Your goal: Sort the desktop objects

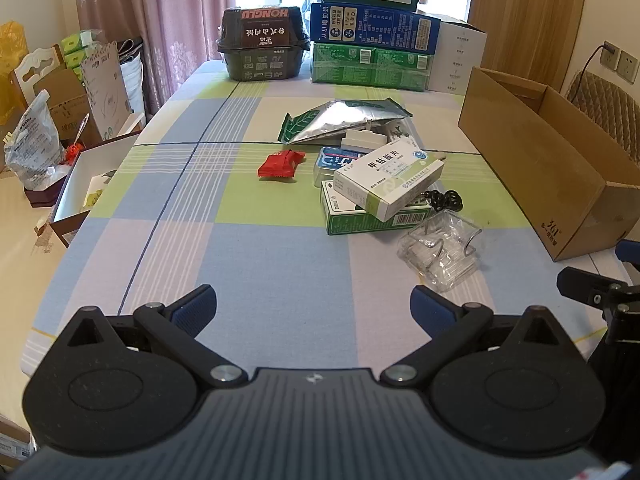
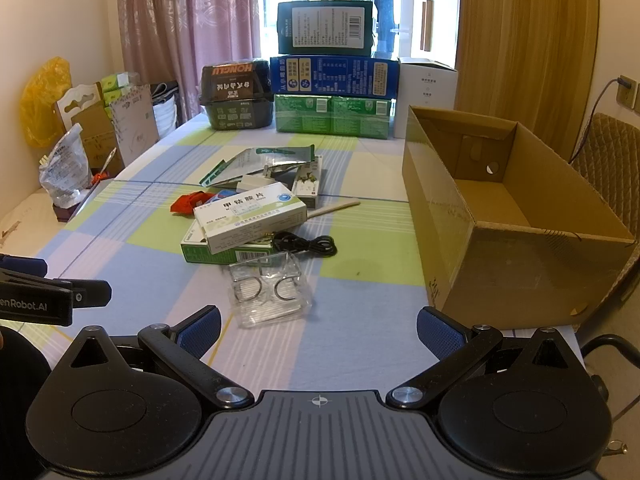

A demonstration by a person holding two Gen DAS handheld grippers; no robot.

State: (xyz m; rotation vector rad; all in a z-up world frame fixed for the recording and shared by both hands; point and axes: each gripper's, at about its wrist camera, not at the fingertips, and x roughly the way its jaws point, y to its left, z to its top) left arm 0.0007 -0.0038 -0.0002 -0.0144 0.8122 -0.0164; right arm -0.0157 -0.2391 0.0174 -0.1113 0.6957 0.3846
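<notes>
I see my left gripper [image 1: 313,304] with its blue fingers [image 1: 192,308] spread wide, holding nothing. My right gripper [image 2: 319,326] is the same: fingers [image 2: 200,330] wide apart and empty. Both hang over the near end of the desk [image 1: 260,248], which has a checked cloth.

The things to sort lie in a pile ahead of the fingers. On top is a white box [image 1: 390,182] with the Chinese words 甲钴胺片. It rests tilted on a green box [image 1: 352,216] with a barcode on its side. The green box's top is mostly hidden, so I cannot read it. Closest to my right fingers is a clear case [image 2: 270,290] with two metal rings inside. A black cable [image 2: 306,244] is coiled just beside the white box. A red packet [image 1: 280,164] lies ahead and to the left. A silver bag [image 1: 340,120] lies further off. A blue tin [image 1: 334,164] peeks out from under the white box, and its writing is too covered to read.

To the right of the fingers stands an open brown carton [image 2: 516,216], empty inside. In the left view its near end reads "361".

At the far end a dark tub [image 1: 260,44] says "HONGLU" upside down. Beside it is a stack of boxes [image 1: 372,28] with print too small to read. The left view cuts off its top.

In the right view the left gripper's side reads "enRobot.AI", cut off at the edge.
</notes>
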